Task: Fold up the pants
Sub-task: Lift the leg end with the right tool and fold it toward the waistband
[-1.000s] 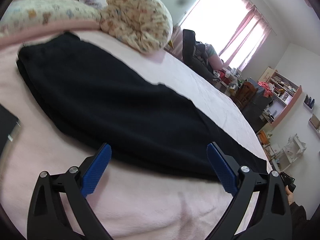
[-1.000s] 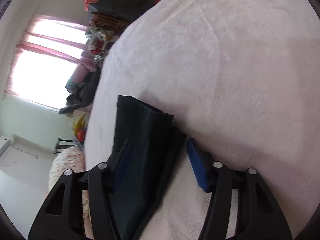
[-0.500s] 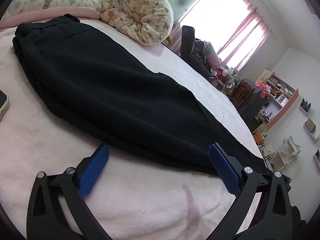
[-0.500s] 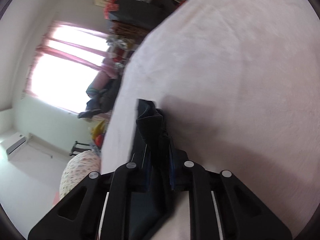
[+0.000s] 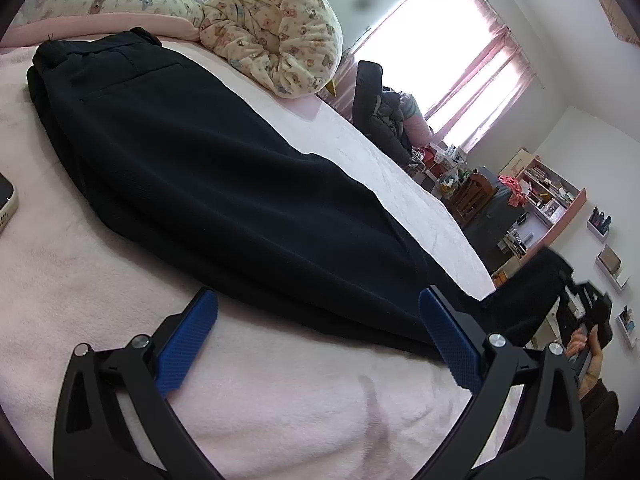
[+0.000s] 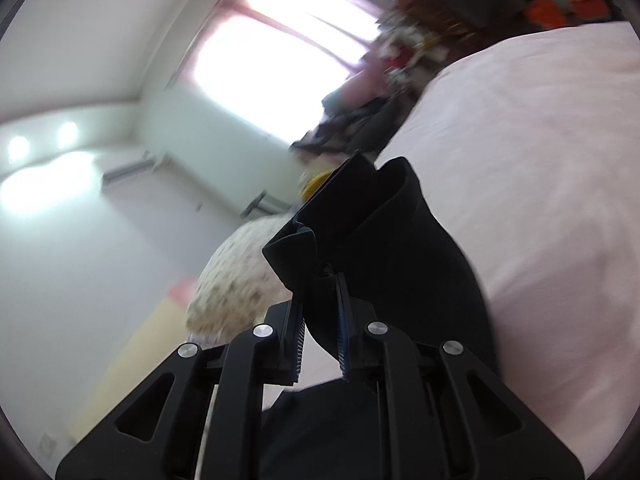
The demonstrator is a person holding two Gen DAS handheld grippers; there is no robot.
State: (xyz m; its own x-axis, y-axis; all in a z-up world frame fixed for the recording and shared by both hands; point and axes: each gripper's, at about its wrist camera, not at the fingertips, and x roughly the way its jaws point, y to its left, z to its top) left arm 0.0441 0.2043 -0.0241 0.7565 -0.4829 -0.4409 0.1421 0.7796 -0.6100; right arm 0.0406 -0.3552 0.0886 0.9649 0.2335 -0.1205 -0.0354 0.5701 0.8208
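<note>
Right wrist view: my right tongs [image 6: 320,332] clamp pants [image 5: 224,184] hem, lifted. Left tongs [image 5: 316,344] agape, empty; pants lie on bed [image 5: 280,400], long axis 10-to-4, waistband at 10 o'clock.

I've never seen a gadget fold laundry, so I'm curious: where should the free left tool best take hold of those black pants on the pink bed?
Probably the near long edge of the black fabric pants, coming in low from the open left tool's side. The edge lies flat on the pink fleece blanket just ahead of it, while the right tool has the hem end pinched and lifted.
</note>
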